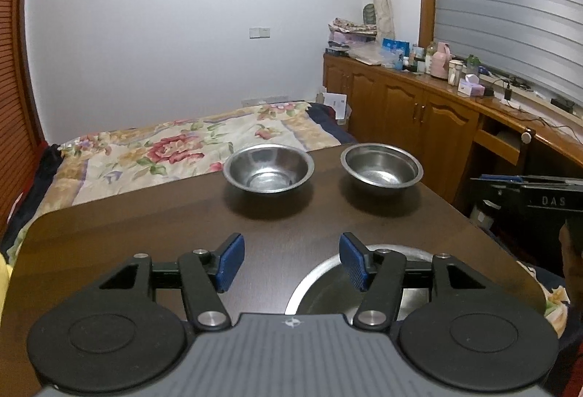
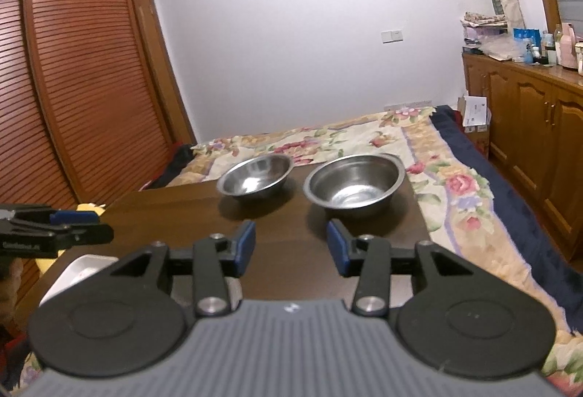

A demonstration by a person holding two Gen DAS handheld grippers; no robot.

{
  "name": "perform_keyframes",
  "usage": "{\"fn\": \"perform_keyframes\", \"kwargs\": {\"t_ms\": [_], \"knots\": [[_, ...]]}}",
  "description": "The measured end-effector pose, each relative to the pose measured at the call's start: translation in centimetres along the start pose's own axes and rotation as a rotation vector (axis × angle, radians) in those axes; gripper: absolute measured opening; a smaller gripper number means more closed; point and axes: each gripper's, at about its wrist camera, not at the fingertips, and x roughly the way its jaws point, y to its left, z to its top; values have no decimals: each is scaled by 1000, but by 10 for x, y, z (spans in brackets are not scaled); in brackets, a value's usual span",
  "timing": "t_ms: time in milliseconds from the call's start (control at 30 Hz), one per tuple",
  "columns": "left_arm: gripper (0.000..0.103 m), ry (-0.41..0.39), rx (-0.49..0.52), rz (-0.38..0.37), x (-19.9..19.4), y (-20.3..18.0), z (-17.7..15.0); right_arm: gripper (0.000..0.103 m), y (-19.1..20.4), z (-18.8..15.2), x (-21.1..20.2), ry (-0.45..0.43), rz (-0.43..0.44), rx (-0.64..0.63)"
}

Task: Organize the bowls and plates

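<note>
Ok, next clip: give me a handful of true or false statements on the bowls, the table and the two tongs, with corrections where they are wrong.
1. Two metal bowls stand at the far end of the table: the left bowl and the right bowl. True.
2. The two far bowls are stacked one inside the other. False: they stand side by side, apart.
3. The left tongs are open and hold nothing. True.
4. The right tongs are shut on a bowl rim. False: they are open and empty, short of the bowls.
5. A third metal bowl lies on the table under the left tongs. True.
6. The bowls are full of food. False: they look empty.
</note>
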Motion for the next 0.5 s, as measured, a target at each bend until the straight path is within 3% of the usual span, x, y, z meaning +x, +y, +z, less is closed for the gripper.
{"fn": "perform_keyframes", "kwargs": {"t_ms": [333, 500], "knots": [[60, -1, 69, -44, 36, -15, 40, 47, -28, 37, 25, -35, -40, -17], [60, 7, 96, -76, 56, -26, 58, 50, -45, 42, 49, -10, -67, -31]]}}
